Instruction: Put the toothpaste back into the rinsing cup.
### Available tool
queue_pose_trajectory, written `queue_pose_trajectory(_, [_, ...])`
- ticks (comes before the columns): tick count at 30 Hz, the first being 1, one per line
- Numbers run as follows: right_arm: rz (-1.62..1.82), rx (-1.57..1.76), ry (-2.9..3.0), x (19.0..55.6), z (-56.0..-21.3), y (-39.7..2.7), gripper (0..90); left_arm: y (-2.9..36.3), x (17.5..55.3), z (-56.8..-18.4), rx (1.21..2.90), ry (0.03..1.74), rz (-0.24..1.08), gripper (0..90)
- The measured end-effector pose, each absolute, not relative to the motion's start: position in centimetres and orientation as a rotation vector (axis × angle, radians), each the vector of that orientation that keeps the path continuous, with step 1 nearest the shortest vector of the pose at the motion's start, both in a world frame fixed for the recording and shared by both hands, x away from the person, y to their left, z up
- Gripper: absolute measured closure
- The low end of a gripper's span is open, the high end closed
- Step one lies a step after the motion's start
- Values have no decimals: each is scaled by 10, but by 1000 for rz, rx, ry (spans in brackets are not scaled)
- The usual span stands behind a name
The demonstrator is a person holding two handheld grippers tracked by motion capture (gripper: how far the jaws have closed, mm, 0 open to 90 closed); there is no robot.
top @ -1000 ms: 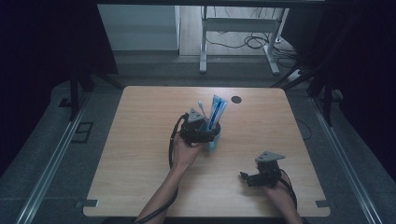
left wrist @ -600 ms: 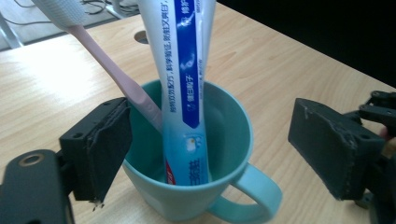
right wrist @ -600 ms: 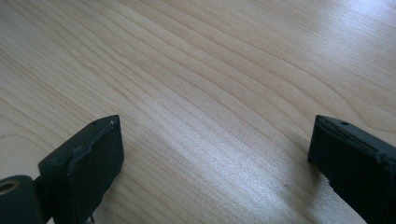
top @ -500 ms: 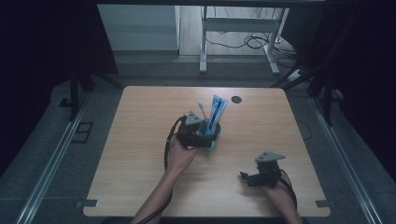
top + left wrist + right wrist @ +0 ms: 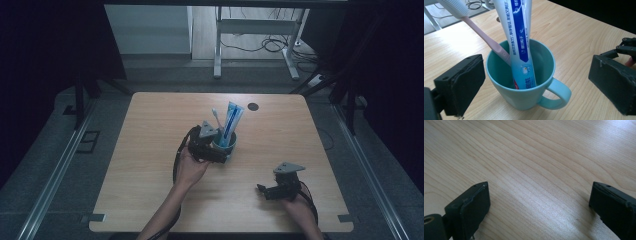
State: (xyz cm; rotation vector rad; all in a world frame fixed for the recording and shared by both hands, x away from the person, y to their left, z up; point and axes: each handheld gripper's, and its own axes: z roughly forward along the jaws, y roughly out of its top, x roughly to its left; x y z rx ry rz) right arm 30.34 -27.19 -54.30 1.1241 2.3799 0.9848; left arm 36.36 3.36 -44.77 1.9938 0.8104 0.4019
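Teal mug (image 5: 524, 82) stands upright near the middle of the wooden table (image 5: 150, 195), handle toward the left gripper's camera. Inside it: a blue-and-white toothpaste tube (image 5: 520, 42) standing nearly upright, and a pink toothbrush (image 5: 484, 37) leaning against the rim, bristle head up.

Left gripper (image 5: 220, 149) sits at the mug — its jaws have just been opening and now stand wide apart, one on each side of the mug, clear gaps to the mug wall, pads not pressing. Mug between them, not held.

Right gripper (image 5: 264, 190) rests low near the table's front right, well apart from the mug — jaws apart, bare tabletop between them.
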Motion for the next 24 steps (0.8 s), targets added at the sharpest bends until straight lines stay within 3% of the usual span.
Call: queue_pose_trajectory(24, [985, 1127, 2378, 303, -543, -272, 34, 68, 345, -454, 2011, 841, 388, 0])
